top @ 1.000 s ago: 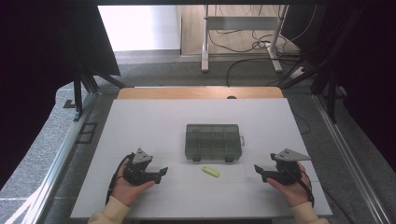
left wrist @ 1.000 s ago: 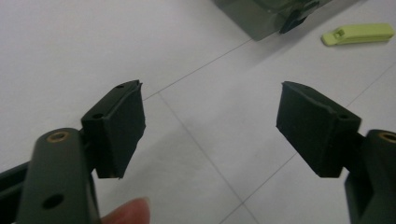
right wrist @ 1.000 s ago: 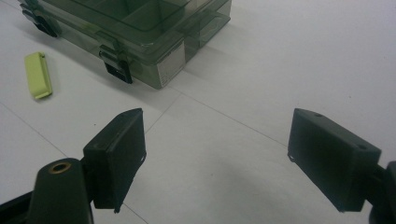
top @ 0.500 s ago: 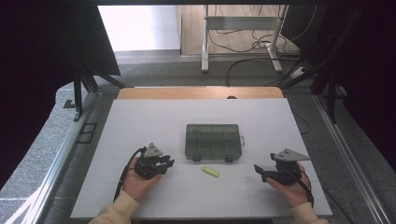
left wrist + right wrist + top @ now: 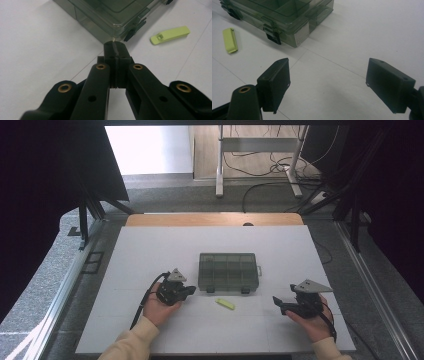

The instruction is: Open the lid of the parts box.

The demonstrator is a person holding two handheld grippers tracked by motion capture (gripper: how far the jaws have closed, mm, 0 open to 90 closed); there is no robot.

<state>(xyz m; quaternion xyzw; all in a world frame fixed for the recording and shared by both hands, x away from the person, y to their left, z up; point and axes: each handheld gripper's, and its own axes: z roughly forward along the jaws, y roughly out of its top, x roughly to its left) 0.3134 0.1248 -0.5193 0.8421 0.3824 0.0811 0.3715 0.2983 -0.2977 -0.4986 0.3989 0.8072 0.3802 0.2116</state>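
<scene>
A smoky green compartment box (image 5: 228,271) with its lid closed lies at the table's middle, with dark latches on its near side. A small yellow-green plastic piece (image 5: 225,304) lies just in front of it. My left gripper (image 5: 187,291) sits left of the piece, near the box's front left corner. Its jaws have just been closing and now stand shut with nothing between them, the tips (image 5: 115,47) close to the box corner (image 5: 112,25). My right gripper (image 5: 277,302) rests at the right, open and empty (image 5: 329,82), facing the box (image 5: 287,17) and the yellow-green piece (image 5: 230,40).
The white table top (image 5: 150,250) has a wooden strip (image 5: 215,219) along its far edge. Beyond it are a metal stand (image 5: 260,160) and loose cables on the floor. A metal rail (image 5: 65,290) runs along the left side.
My left gripper has slid right toward the box's front left corner and its jaws have gone from open to shut. The right gripper, the box and the yellow-green piece have stayed put.
</scene>
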